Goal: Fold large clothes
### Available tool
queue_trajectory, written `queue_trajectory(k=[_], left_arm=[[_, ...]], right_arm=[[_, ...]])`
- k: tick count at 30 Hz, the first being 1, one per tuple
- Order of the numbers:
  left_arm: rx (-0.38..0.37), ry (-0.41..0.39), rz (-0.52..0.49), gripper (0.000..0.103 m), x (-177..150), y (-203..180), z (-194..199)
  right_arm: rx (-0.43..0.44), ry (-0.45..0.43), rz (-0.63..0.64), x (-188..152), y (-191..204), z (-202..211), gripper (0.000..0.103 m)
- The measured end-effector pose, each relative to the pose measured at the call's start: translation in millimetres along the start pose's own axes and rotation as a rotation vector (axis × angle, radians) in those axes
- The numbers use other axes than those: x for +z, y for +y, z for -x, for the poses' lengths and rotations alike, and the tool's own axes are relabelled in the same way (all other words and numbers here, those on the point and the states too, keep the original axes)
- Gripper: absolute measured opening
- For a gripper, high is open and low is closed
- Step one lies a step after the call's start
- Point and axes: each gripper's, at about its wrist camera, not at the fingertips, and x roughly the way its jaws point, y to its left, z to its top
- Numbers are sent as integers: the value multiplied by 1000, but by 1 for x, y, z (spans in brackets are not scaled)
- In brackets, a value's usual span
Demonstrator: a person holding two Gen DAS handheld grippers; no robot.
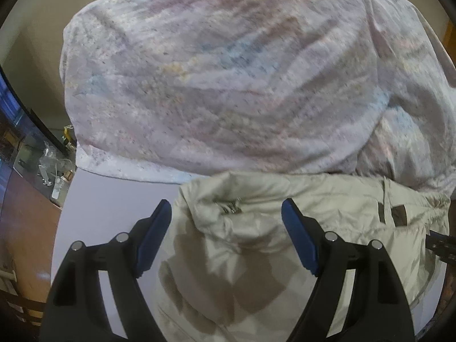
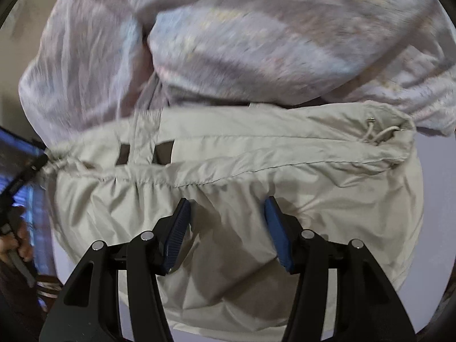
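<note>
Left wrist view: nearest the lens, the left tongs (image 1: 226, 236) stand wide apart and grip nothing. The blue pads (image 1: 155, 236) straddle a rumpled edge of the beige jacket (image 1: 256, 256), which lies on the pale lilac worktop (image 1: 114, 208). A small metal fitting, perhaps a zip pull or a toggle, sits in a crease at about 12 o'clock from the tongs; it is too small to tell which. Beyond it, from 10 to 2 o'clock, a large pastel quilt (image 1: 216, 79) bulges up and touches the jacket's far edge. At 9 o'clock a wooden floor and some clutter show past the worktop's rim.

Right wrist view: the right tongs (image 2: 227, 232) are likewise open and empty, poised over the jacket (image 2: 256, 165) just below a gathered seam. A drawstring (image 2: 382, 135) sits at 1 o'clock, and two dark patches at 11 o'clock. The quilt (image 2: 242, 42) fills the upper half and overhangs the jacket's top edge. At 9 o'clock the other tool and a hand are partly visible.

Risks, as I judge them: the slick, puffy cloth may slip if the pads pinch only one layer. A fold carried towards 12 o'clock may snag under the quilt. Loose cords may catch on the pads.
</note>
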Motion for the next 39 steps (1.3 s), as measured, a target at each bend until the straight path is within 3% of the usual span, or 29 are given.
queue_trajectory(k=[8,10,12,14,18,21,23,26,30,35,37,39], left_arm=[[-36,24,-39,79,-5,-15,-1],[-43,26,-48,79,-7,-19,0],[-50,30,-62,79,-9,-25,0],[-56,32,-76,79,-12,-31,1],[-71,33,-105,79,-15,-41,1],[-86,30,-127,79,-20,-51,3],[-104,34,-134,79,-23,-57,4],[-129,43,-147,79,-28,-66,4],[-161,55,-184,79,-37,-83,1],[-124,72,-217,80,-47,-96,-16],[-113,80,-203,82,-48,-94,-27],[-99,87,-184,86,-48,-90,-39]], right_arm=[[-63,35,8,-1,15,-29,55],[-73,36,12,-1,18,-34,45],[-97,34,18,0,19,-39,20],[-105,13,8,3,20,-41,9],[-117,-68,-27,21,23,-26,5],[-93,-185,-93,41,22,2,5],[-81,-211,-140,47,18,6,5],[-135,-162,-134,47,20,-13,5],[-142,-127,-150,37,19,-34,5],[-128,-115,-148,31,20,-44,6],[-121,-115,-116,28,12,-43,19],[-124,-145,-60,19,19,-36,52]])
